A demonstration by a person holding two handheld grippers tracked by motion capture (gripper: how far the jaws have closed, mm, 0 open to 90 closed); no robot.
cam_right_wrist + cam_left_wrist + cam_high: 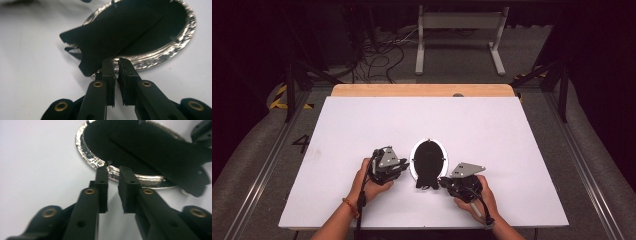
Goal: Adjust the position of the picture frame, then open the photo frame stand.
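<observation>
1. Nearest, at the front edge of the white tabletop (492, 130): left hand (369, 187) and right hand (479, 200), each wrapped round a gripper, forearms coming in from below.
2. Left claw (113, 170): parted by a narrow slit, gripping nothing, tips just short of the silver rim of the oval dish (87, 157); bare tabletop visible through the gap.
3. Right claw (115, 61): parted even less, also empty, tips at the near rim beside the overhanging end of the black cut-out (112, 32).
4. Oval dish lying flat in the middle of the tabletop, between both claws; black cut-out resting across it, notched end hanging past the rim toward the person.
5. Likely trouble from here:
   - Slits probably too narrow to take the rim; pushing in as they stand would likely shove the dish away instead of catching it.
   - Pinching the rim from one side alone could tip the dish and slide the loose cut-out off.
   - Closing the right claw near the overhang might catch the cut-out instead of the rim.
   - Shiny, thin-looking rim: apt to slip or dent under a hard squeeze.
6. Nothing else on the tabletop in the way.
7. Beyond: wooden strip (422, 90) along the far edge.
8. Farthest: white frame (459, 22) and loose cables (377, 55) on the dark floor, well apart from the work.
</observation>
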